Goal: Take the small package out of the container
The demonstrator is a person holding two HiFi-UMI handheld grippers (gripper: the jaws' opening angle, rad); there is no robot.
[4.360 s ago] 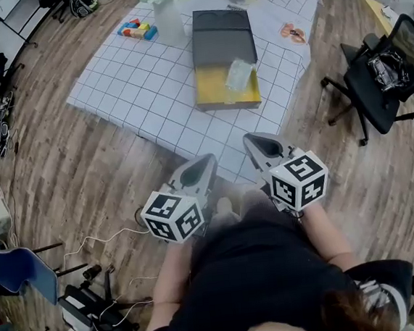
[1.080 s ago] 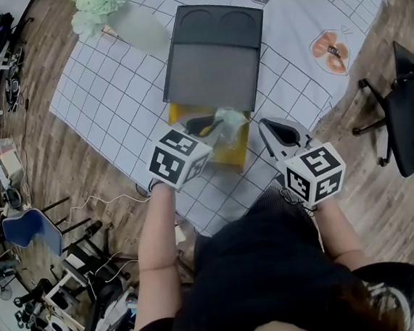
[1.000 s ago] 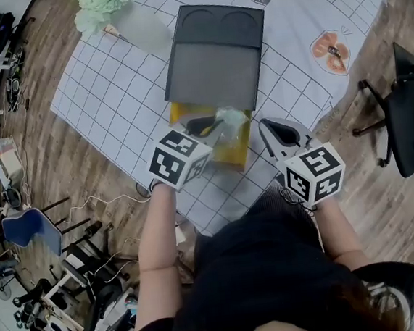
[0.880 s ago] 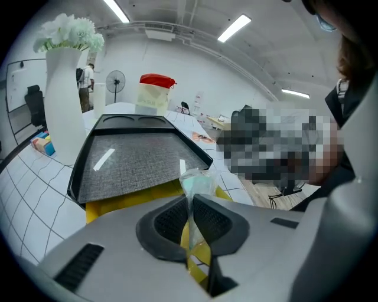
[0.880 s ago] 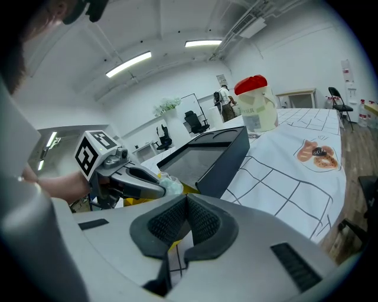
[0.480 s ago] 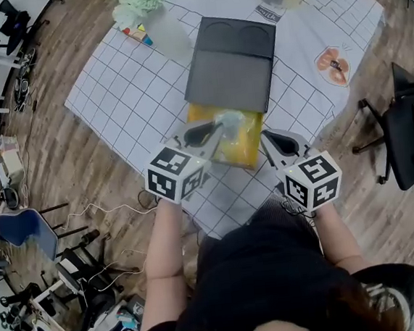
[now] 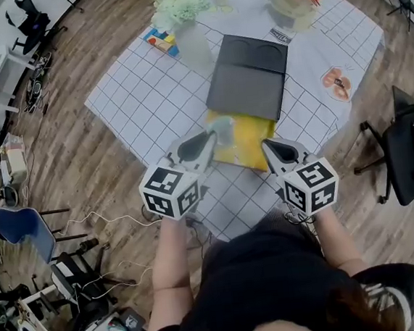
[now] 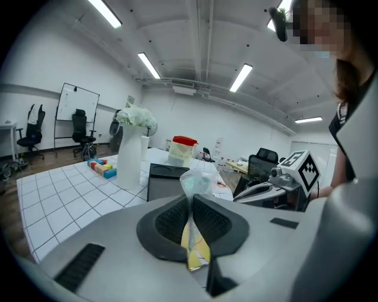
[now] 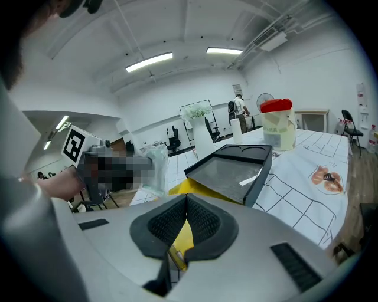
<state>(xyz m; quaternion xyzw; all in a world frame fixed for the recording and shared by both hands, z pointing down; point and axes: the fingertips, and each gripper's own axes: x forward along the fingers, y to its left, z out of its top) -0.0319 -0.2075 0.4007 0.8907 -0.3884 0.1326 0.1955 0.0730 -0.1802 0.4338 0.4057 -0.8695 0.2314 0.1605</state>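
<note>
While the left claw [image 7: 208,135] is gripping the small package [image 7: 222,126] in the head view, the package is hanging over the near-left rim of the yellow container [image 7: 252,146]. The container is sitting half under a dark lid [image 7: 249,84] on the gridded surface [image 7: 142,94]. Lifting out seems to be the step in hand. The next move calls for carrying the package clear of the rim and setting it down. The right claw [image 7: 267,145] is waiting just beside the container.

In the left gripper view, the pads are pressing on a crinkled clear bag that is showing something pale green inside.

In the right gripper view, the jaws are meeting on nothing.
</note>
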